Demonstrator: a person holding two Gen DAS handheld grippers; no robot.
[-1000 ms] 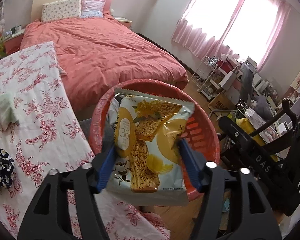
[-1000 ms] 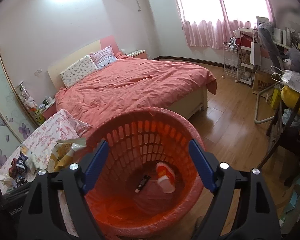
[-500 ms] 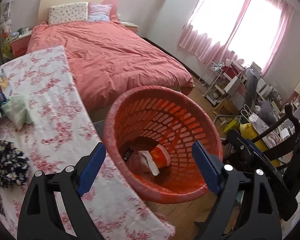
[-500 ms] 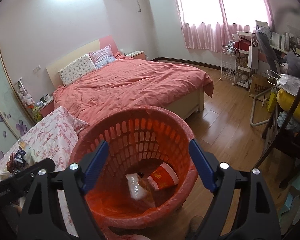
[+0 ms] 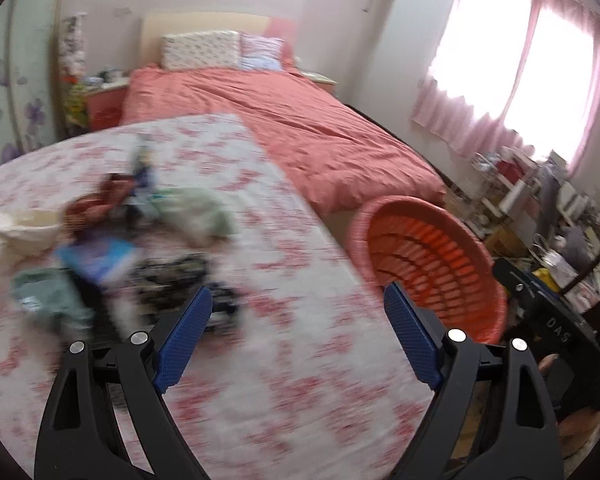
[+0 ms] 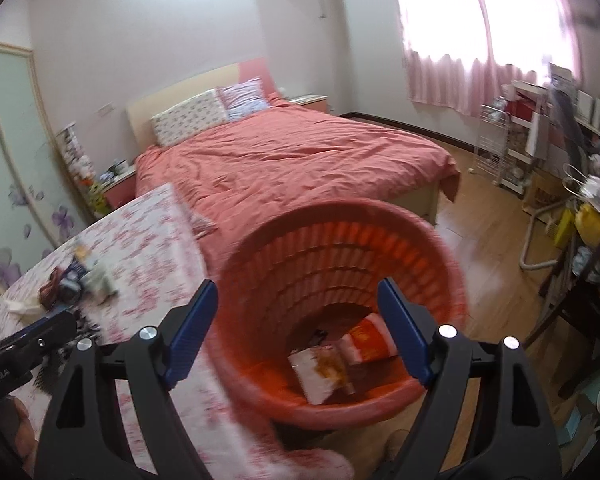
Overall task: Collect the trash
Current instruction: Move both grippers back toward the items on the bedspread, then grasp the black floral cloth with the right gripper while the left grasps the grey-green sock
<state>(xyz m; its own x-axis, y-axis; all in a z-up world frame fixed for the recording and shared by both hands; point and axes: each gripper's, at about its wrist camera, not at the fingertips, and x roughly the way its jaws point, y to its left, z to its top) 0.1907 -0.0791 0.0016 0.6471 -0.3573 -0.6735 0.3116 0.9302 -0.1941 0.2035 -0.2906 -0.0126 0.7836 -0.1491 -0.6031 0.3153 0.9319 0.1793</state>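
An orange slatted basket (image 6: 440, 240) (image 5: 428, 248) stands on the floor beside a table with a floral cloth (image 5: 292, 280). Inside the basket lie a snack packet (image 6: 320, 368) and a red-and-yellow wrapper (image 6: 370, 340). My right gripper (image 6: 296, 320) hangs open over the basket's near rim with nothing between its fingers. My left gripper (image 5: 298, 320) is open and empty above the table, left of the basket. A blurred heap of trash lies on the cloth: a blue packet (image 5: 100, 258), a pale green crumpled piece (image 5: 196, 216), a dark patterned item (image 5: 172, 276) and a white bowl (image 5: 24, 228).
A bed with a pink cover (image 6: 292, 168) fills the room behind the table. Wooden floor (image 6: 496, 240) opens to the right of the basket. A white rack (image 6: 512, 152), a cluttered desk and dark chair (image 5: 572, 280) crowd the right side.
The left gripper let go of the snack packet, which dropped into the basket. It then swung left over the table's trash heap. The right gripper shifted slightly, staying over the basket.
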